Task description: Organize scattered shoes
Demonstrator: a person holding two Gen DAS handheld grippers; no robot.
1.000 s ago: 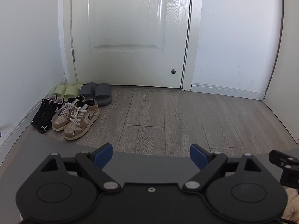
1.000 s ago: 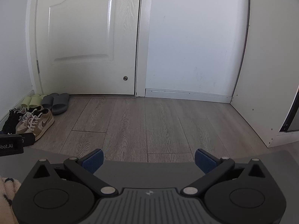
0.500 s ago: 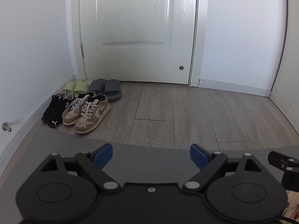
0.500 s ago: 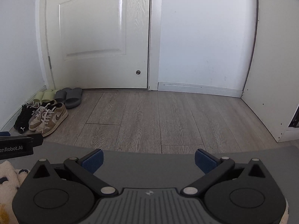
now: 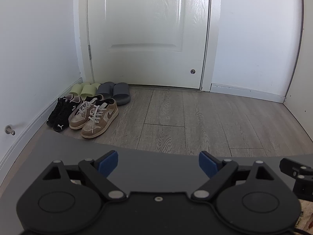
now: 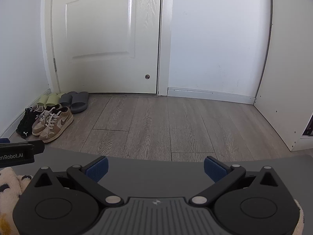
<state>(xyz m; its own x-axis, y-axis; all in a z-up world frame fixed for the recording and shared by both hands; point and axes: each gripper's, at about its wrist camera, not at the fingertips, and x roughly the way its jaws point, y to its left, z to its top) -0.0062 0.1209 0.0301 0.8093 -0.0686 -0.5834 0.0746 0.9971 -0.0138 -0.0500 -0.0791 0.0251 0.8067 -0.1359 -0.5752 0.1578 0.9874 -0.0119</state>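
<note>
Flanking bare floor (image 5: 195, 117), both claws (image 5: 158, 161) (image 6: 155, 168) released, paired shoes (image 5: 93, 115) by door (image 5: 148, 35)

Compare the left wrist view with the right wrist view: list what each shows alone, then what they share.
Left wrist only: a metal doorstop on the left wall. Right wrist only: a dark opening at the right cabinet's edge. Both: the white door, green slides, grey slides, black Puma sneakers, tan sneakers, and each view's own open gripper, left gripper and right gripper.
</note>
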